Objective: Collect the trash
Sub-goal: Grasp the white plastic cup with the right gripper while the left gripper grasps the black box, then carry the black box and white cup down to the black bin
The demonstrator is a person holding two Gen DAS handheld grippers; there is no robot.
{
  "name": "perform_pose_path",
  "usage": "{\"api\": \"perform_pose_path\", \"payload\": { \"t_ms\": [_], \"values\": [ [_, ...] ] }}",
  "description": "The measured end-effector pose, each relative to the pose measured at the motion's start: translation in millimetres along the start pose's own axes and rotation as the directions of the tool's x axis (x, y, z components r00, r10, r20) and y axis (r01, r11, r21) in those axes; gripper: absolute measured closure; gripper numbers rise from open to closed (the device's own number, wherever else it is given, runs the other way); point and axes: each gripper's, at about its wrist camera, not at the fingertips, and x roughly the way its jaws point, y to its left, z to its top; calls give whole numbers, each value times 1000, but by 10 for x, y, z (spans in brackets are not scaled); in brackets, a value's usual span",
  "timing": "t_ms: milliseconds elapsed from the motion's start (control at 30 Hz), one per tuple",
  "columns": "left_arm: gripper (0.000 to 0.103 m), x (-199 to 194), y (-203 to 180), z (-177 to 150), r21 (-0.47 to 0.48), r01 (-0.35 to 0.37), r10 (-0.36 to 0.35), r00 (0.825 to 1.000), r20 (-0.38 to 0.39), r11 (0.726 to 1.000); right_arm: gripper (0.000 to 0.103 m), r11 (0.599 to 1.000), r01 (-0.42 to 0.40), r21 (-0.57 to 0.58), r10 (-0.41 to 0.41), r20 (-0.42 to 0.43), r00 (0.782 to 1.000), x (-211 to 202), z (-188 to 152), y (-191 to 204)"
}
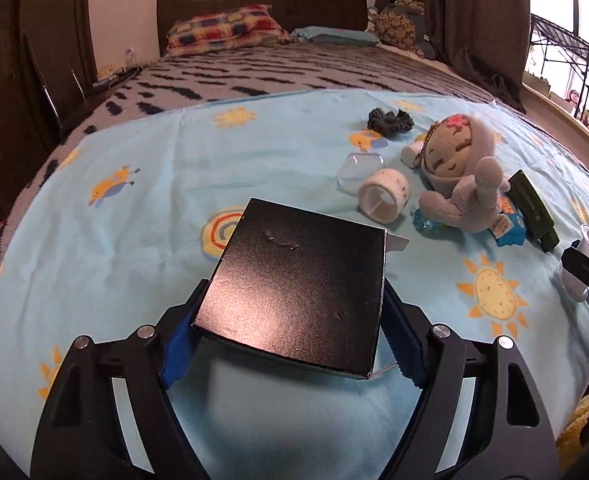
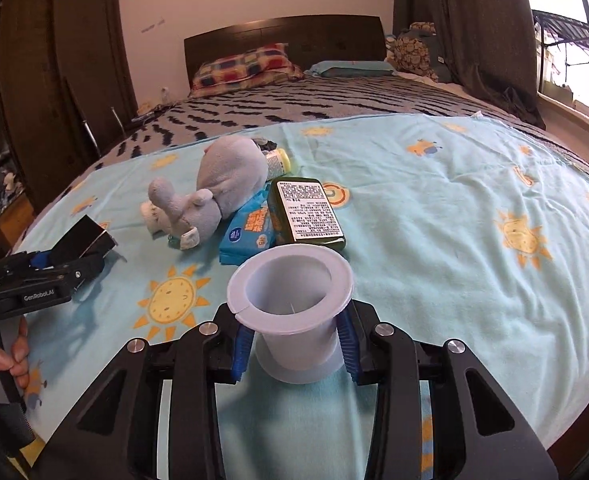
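the black box (image 1: 298, 292) fills the middle of the left wrist view and hides the sheet behind it; its near corners sit between the blue pads of the left claw (image 1: 290, 344), which press its two sides, so the claw is closed on the box at a wide spread, the box tilted with its far edge raised above the light blue sheet (image 1: 142, 208) on the bed. a pale flap juts from its far right corner, hard to read. in the right wrist view the right claw (image 2: 296, 344) is closed on the white plastic spool (image 2: 294, 312), pads against its narrow waist, its flanged open mouth facing up and away; the lower flange is partly covered by the fingers. beyond it lie a blue wipes packet (image 2: 246, 236) and a dark green box (image 2: 308, 212), the packet partly under a grey plush toy (image 2: 210, 192). a small bottle (image 2: 278, 162) behind the toy is mostly hidden. a tape roll (image 1: 384, 196) and a clear plastic piece (image 1: 356, 172) lie just left of the toy, with a dark scrunchie (image 1: 390, 120) further back. a hand (image 2: 4, 354) at the left edge is cut off.
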Motion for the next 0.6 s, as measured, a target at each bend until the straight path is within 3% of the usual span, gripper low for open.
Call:
{"api": "perform_pose_path", "payload": {
  "t_ms": [367, 600],
  "values": [
    [27, -1016, -159, -262, 41, 86, -91, 988, 127, 995, 65, 995, -99, -3, 99, 41, 994, -602, -165, -39],
    [27, -1480, -323, -633, 59, 148, -156, 977, 146, 987, 65, 988, -143, -62, 147, 71, 987, -1127, -408, 85]
  ]
}}
